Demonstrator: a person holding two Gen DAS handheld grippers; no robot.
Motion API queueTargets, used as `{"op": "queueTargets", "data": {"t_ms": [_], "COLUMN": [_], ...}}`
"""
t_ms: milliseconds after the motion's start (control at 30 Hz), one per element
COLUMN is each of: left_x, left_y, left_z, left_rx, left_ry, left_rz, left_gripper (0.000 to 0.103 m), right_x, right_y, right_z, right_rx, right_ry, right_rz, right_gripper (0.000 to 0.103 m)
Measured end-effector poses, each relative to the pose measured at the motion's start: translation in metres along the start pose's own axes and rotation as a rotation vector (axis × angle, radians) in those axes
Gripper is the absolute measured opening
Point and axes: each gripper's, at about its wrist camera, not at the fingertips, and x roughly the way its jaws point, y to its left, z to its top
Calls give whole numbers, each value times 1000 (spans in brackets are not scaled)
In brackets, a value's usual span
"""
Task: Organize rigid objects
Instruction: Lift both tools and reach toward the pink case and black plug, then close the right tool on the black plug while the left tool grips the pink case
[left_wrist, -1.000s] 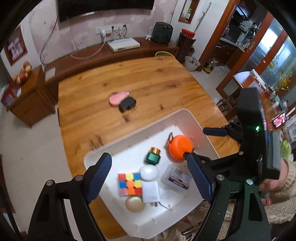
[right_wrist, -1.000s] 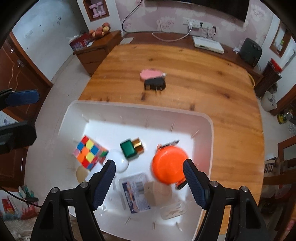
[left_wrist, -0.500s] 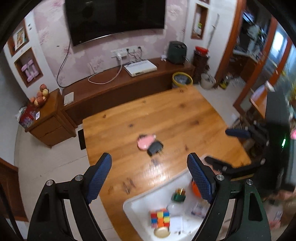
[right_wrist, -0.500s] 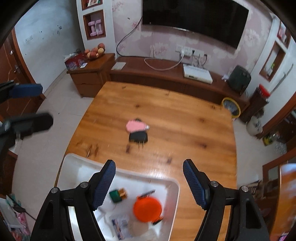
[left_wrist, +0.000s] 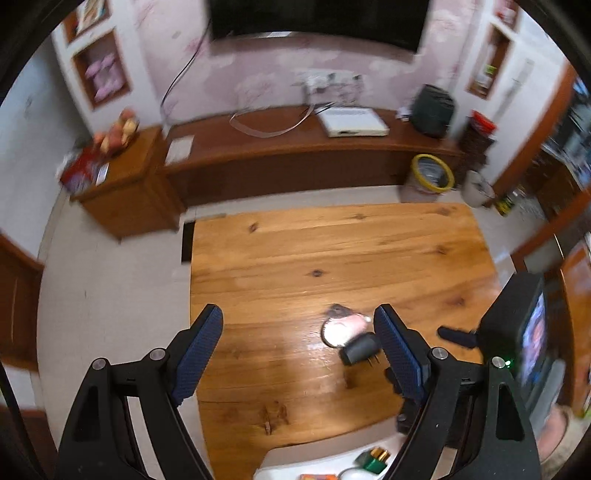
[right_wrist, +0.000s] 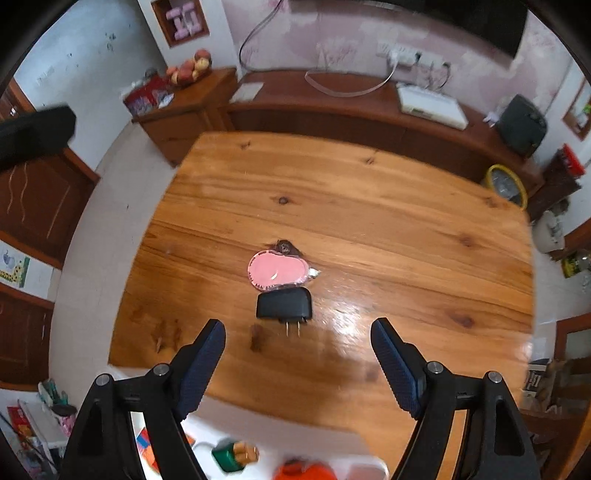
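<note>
Left gripper (left_wrist: 299, 354): jaws spread, empty, over bare table (left_wrist: 295, 258); black plug adapter (left_wrist: 360, 349) and pink oval item (left_wrist: 343, 328) lie beside its right finger; white bin (left_wrist: 314, 465) at the bottom edge.

Right gripper (right_wrist: 297, 365): jaws just widened, nothing between them; adapter (right_wrist: 283, 303) directly ahead, touching pink item (right_wrist: 277, 271).

Step, judged: reaching for the last loose pieces. Next: lower, straddle adapter, close.

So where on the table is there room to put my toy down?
Plenty: the wooden table is bare beyond the pink case and black plug, and on both sides of them. It's crowded only in the white bin at the near edge.
</note>
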Motion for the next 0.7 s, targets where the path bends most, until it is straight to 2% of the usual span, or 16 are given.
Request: {"op": "queueTargets", "data": {"t_ms": [167, 300, 700], "left_x": [39, 58, 107], "left_y": [21, 29, 27], "left_z": [2, -3, -10], "left_rx": [-107, -136, -76], "left_ry": [77, 122, 212], "left_rz": [59, 86, 87], "left_gripper": [86, 86, 86], "right_x": [59, 94, 120], "right_y": [-1, 2, 4], "right_z": [12, 13, 10], "right_rx": [13, 1, 21], "right_ry": [118, 197, 223], "right_rz": [48, 56, -6], "right_gripper": [82, 82, 80]}}
